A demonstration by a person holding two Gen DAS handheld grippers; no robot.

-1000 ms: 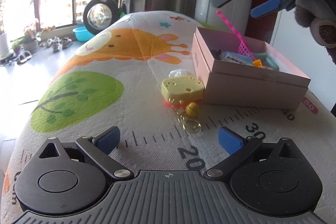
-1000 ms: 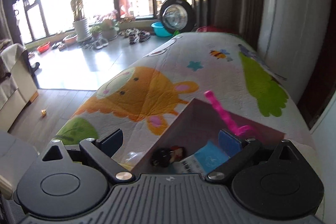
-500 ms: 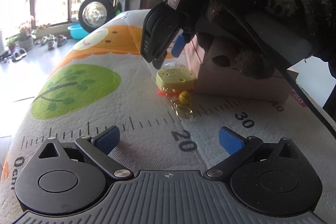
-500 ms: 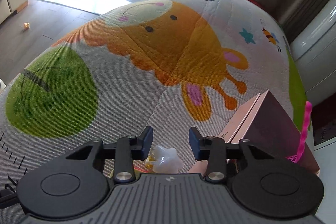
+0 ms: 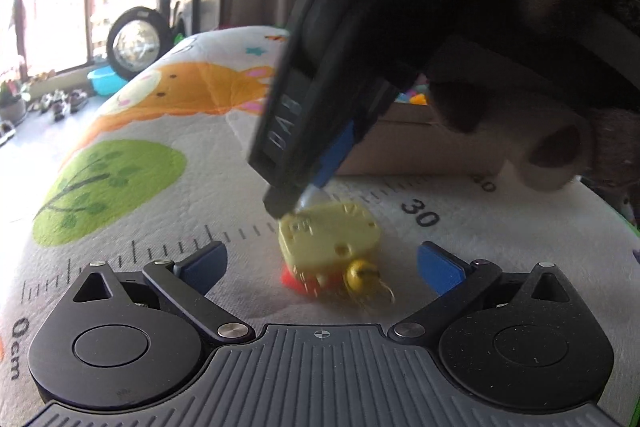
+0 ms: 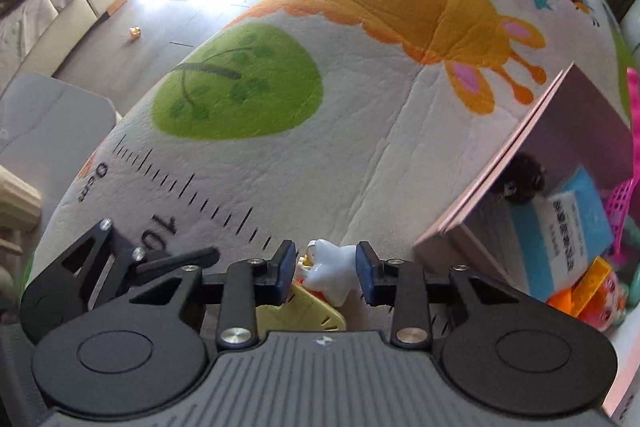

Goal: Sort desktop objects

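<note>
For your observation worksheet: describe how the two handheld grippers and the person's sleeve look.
Both the left gripper and the right gripper have black linkage arms, round black hubs, silver screws, a ribbed grey body and blue-padded fingers. The fuzzy dark brown sleeve has a black cable over it.

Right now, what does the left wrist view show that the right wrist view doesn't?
Left wrist view only: the left gripper, fingers wide apart, the right gripper's outside, and a yellow bell. Right wrist view only: a white star charm between the right gripper fingers, and the pink box's contents, including a blue booklet. Both: the yellow cheese-shaped toy on the giraffe-print mat.
</note>
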